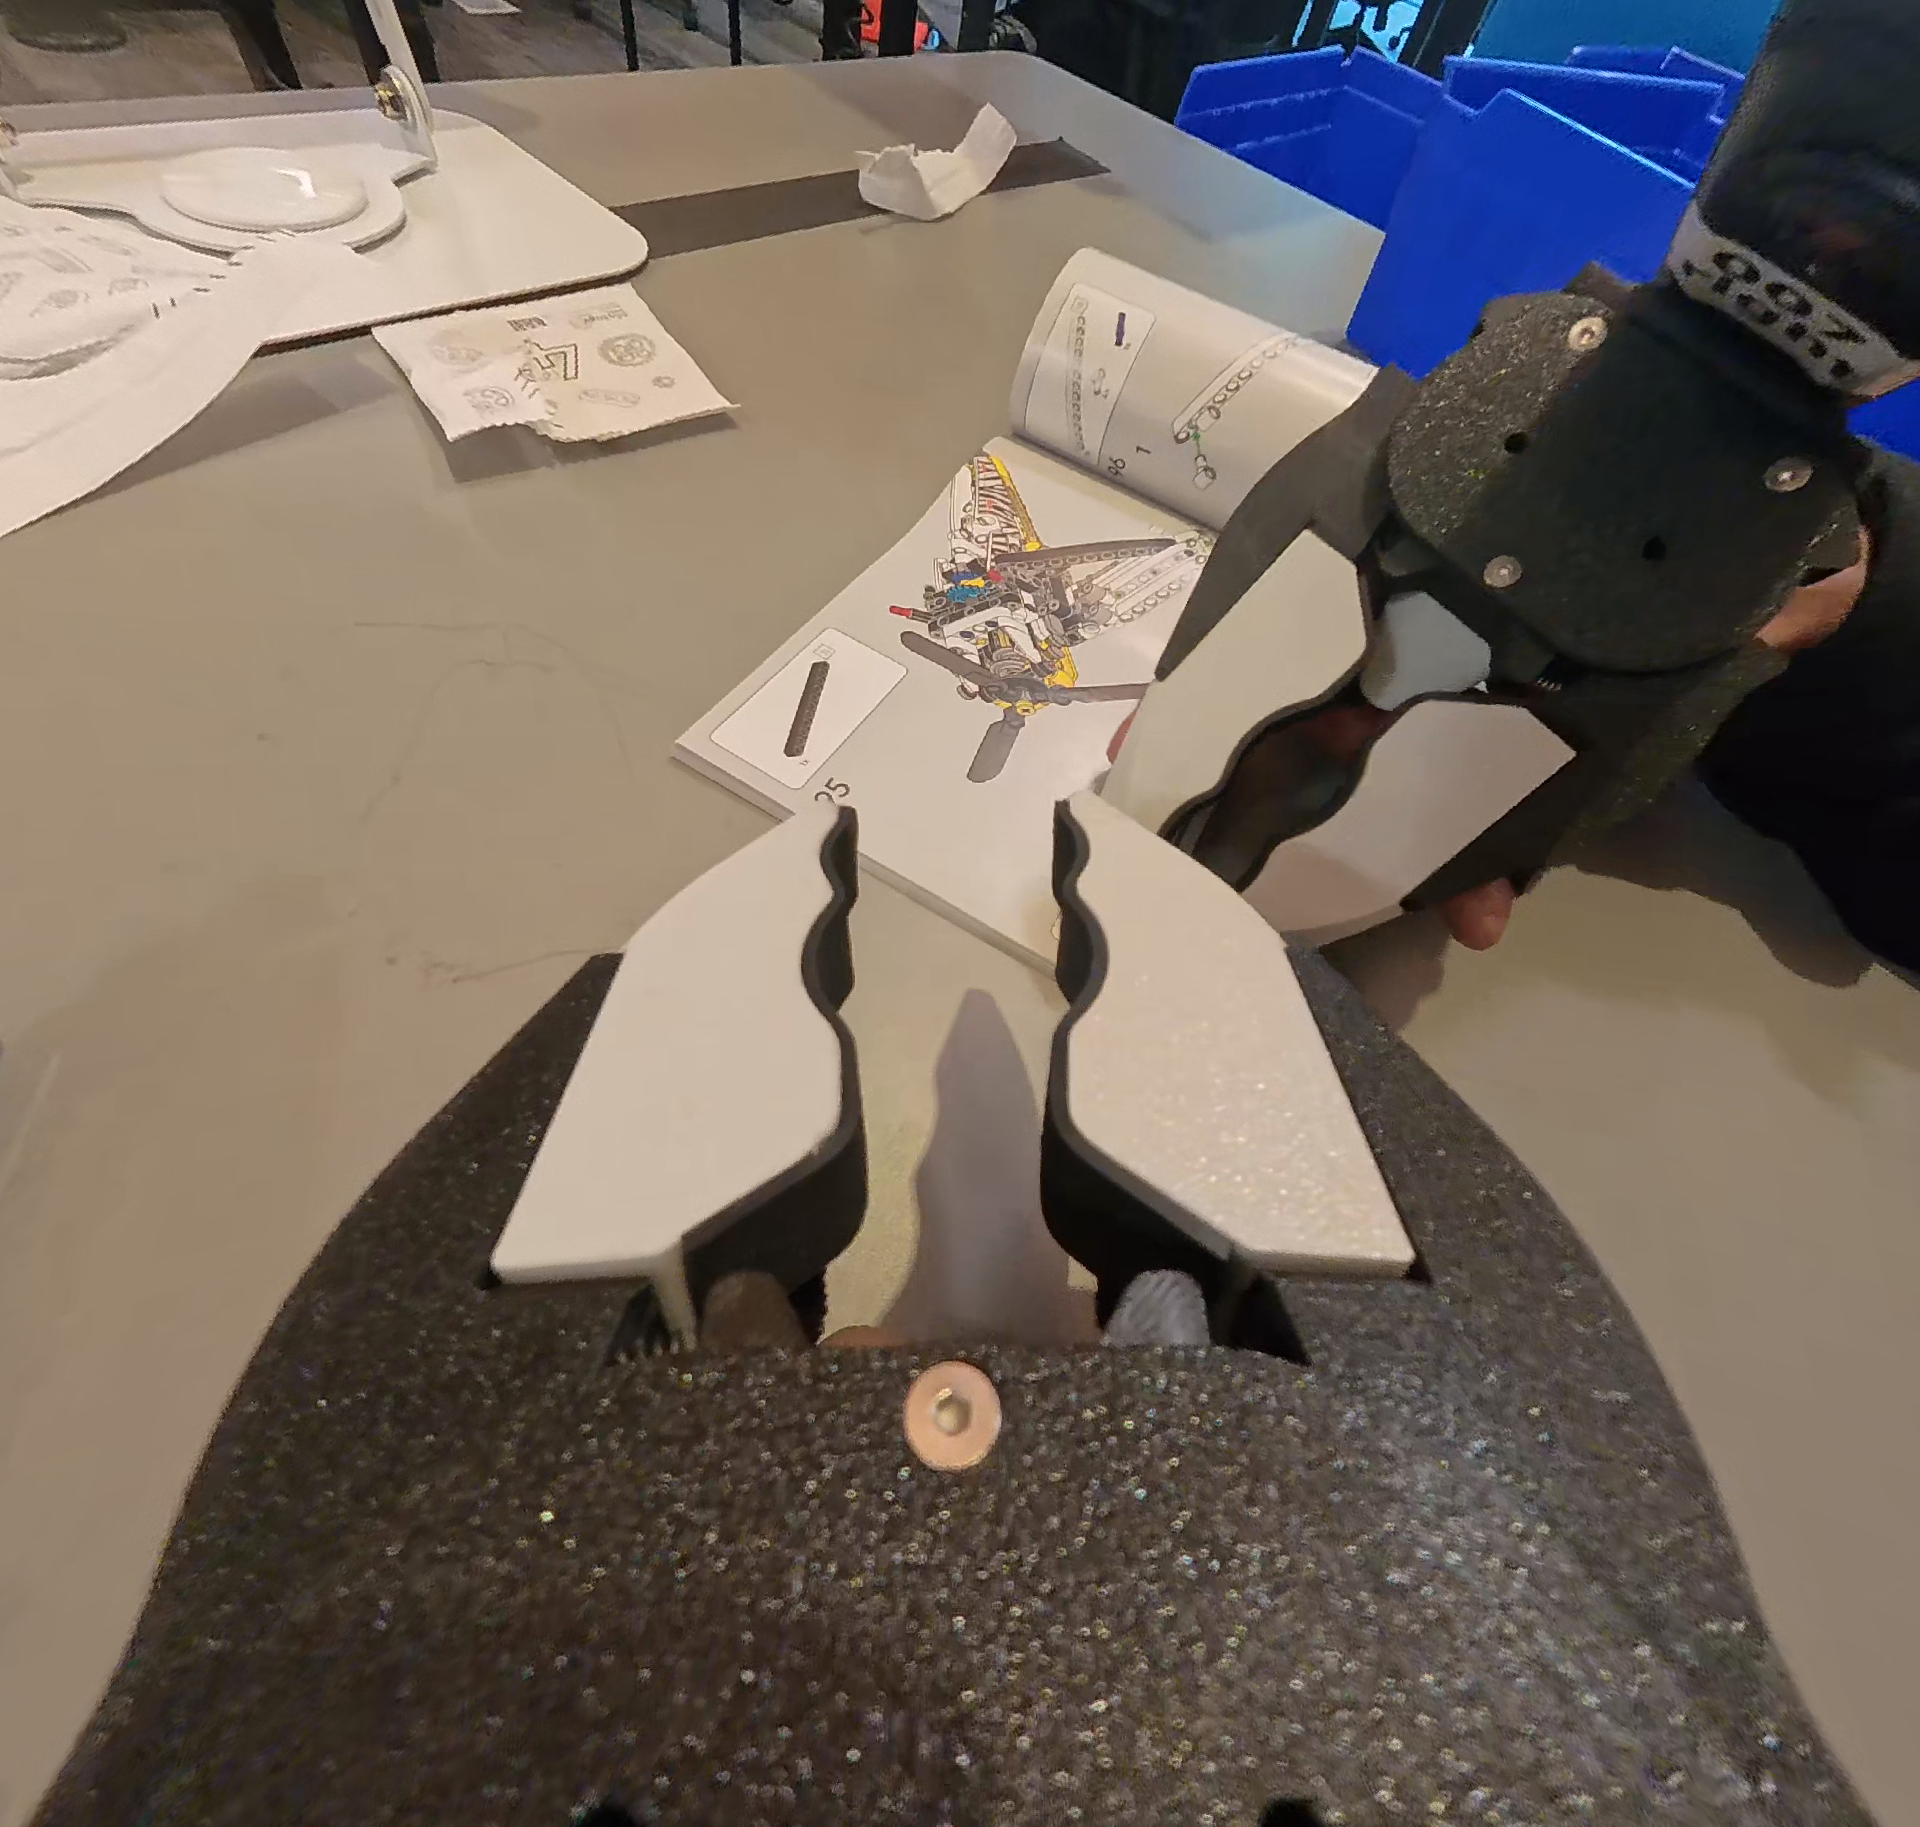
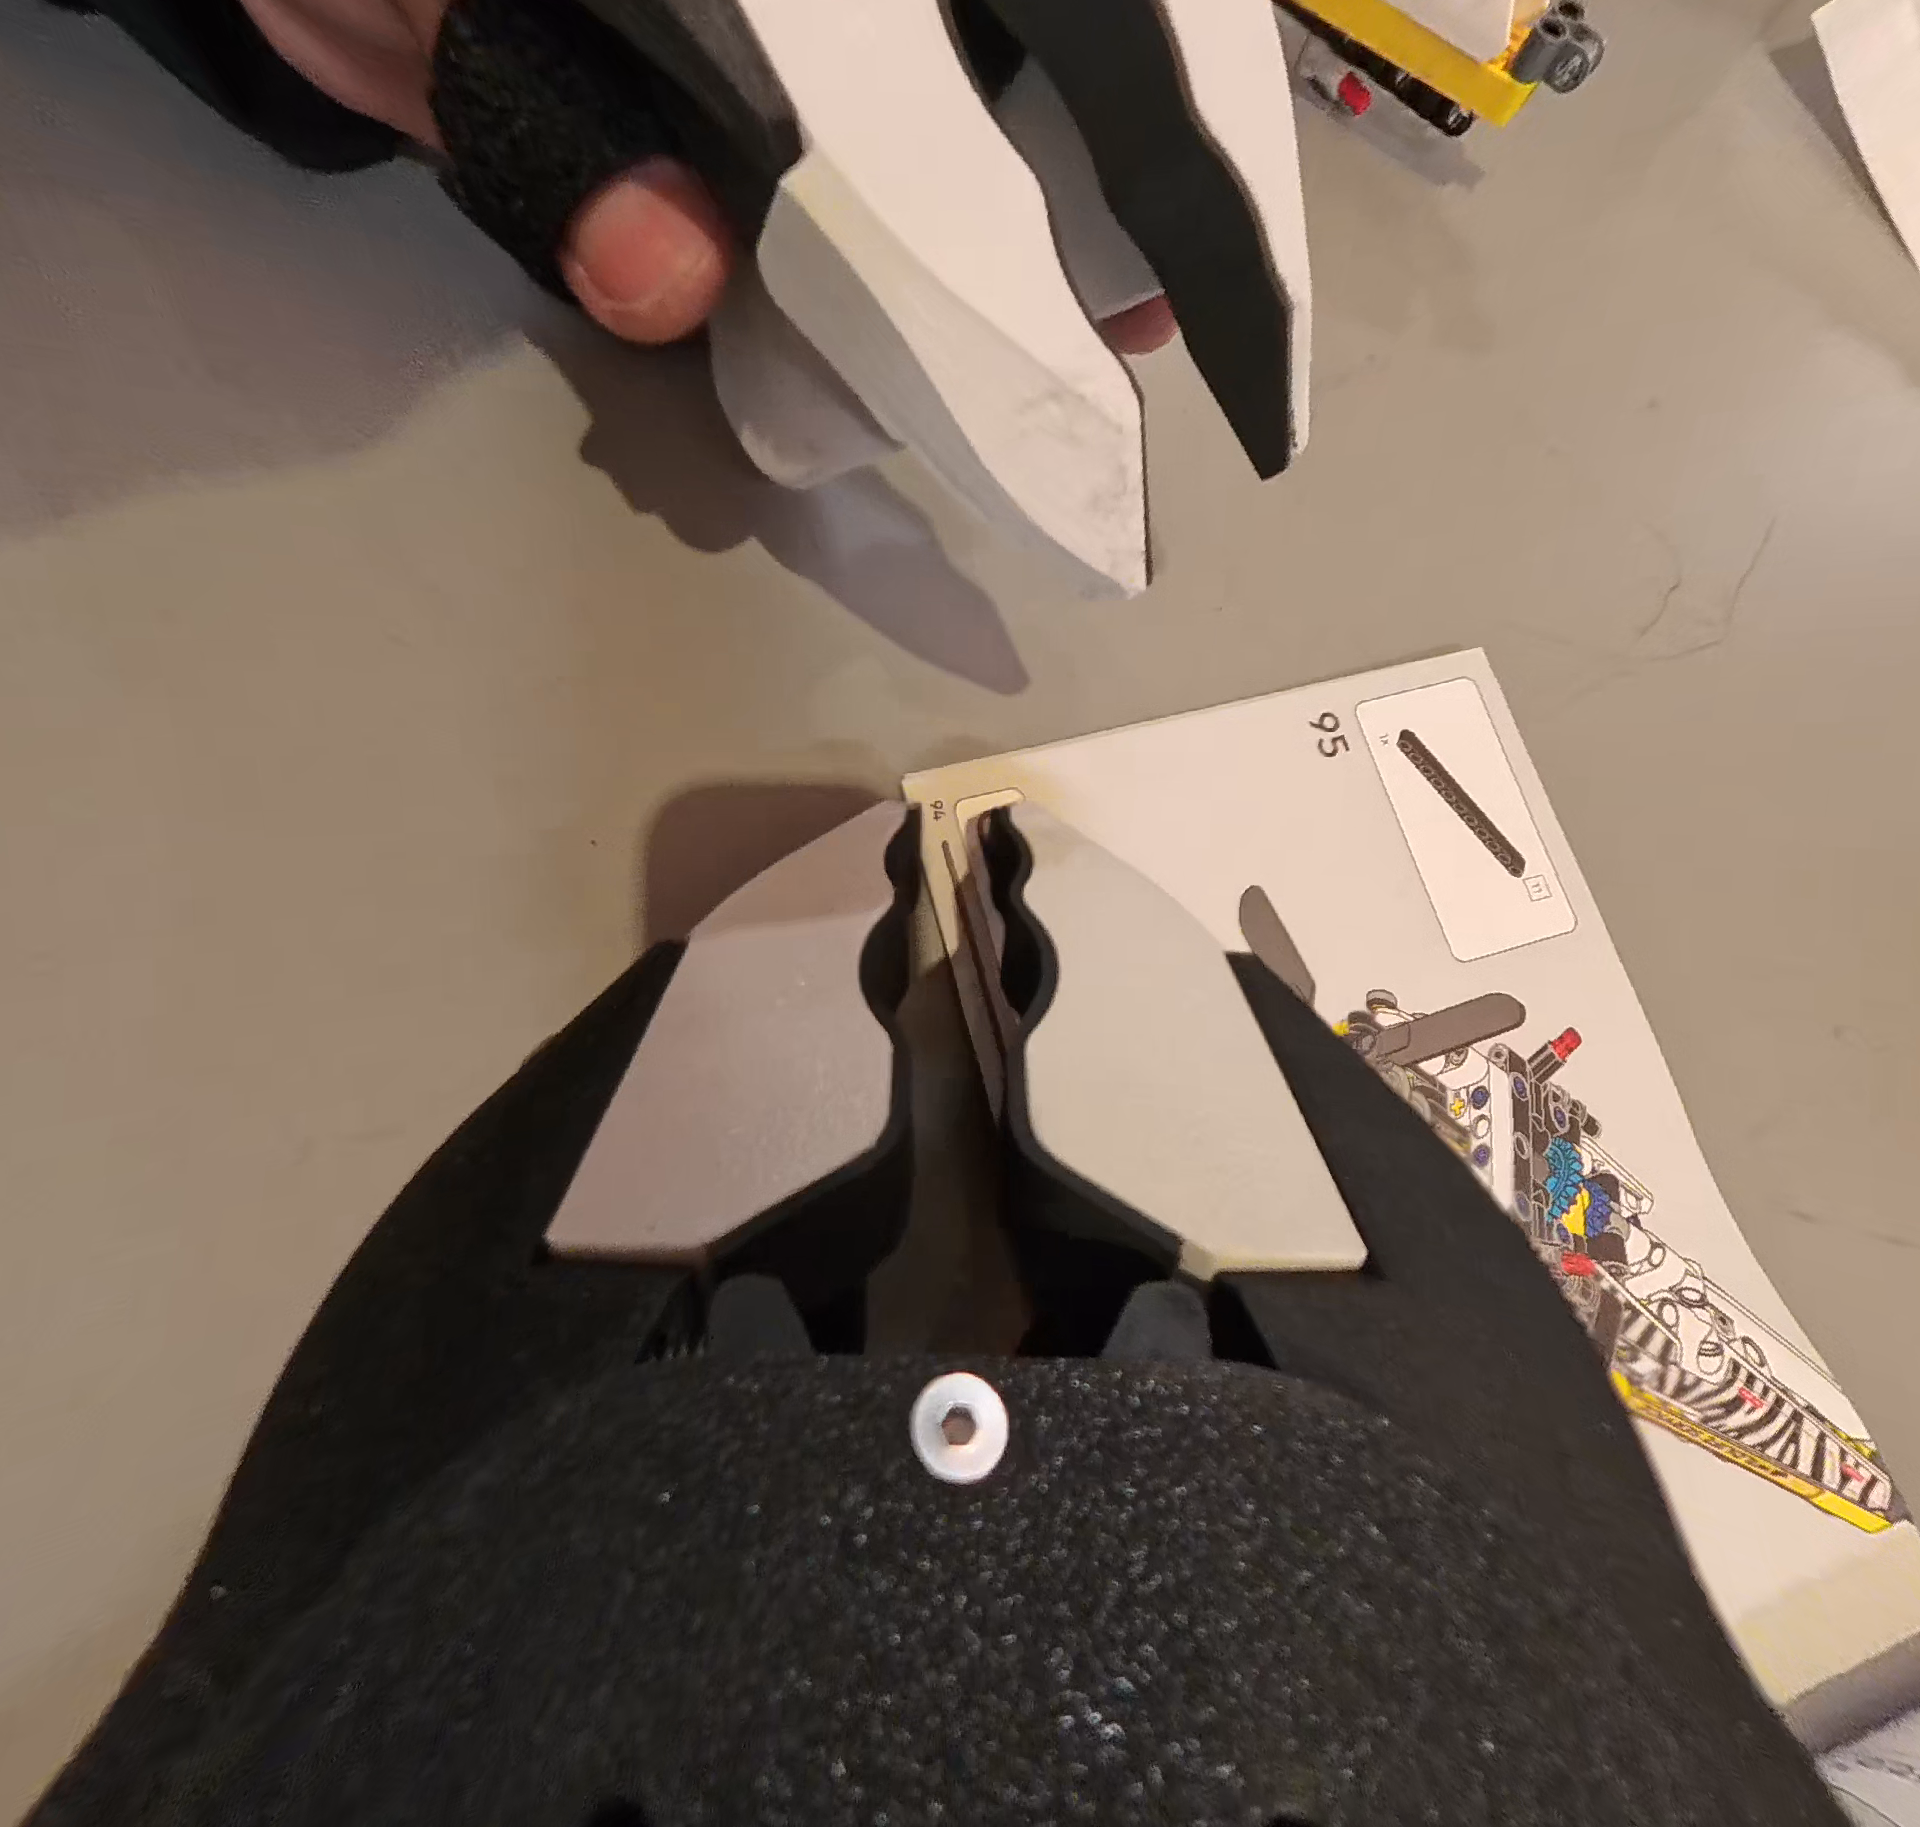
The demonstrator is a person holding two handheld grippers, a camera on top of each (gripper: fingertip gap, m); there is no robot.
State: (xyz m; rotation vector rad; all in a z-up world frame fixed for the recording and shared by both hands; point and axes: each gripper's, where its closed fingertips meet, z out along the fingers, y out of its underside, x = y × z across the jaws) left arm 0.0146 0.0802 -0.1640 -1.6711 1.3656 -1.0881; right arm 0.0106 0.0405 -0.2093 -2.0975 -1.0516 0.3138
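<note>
The right gripper (image 2: 951, 821) stood narrow at the near corner of the open instruction booklet (image 2: 1195, 842) on the grey table (image 2: 312, 738). A lifted page corner (image 2: 940, 873) rose between its two fingers; the right-hand pad appeared to lie against the sheet, but whether both pads pressed on it could not be told. In the left wrist view the same gripper (image 1: 1132, 738) hung tilted over the booklet's right side, with a person's fingertips (image 1: 1481, 910) showing beneath its body.

The left gripper (image 1: 956, 821) stood wide – nothing lay between its pads. Its tips hovered just above the booklet's near edge (image 1: 935, 873), with bare table showing through the gap. A gloved hand (image 2: 582, 188) carried it.

The booklet lay flat near the table's middle, open, its far page (image 1: 1195, 375) curling upward. Around it:
- a crumpled white tissue (image 1: 940, 167) farther back;
- a torn printed wrapper (image 1: 561, 369) and a white board (image 1: 416, 219) to the left;
- blue bins (image 1: 1507, 156) beyond the table's right edge;
- a partly built yellow brick model (image 2: 1423, 42) – well apart from the booklet.
</note>
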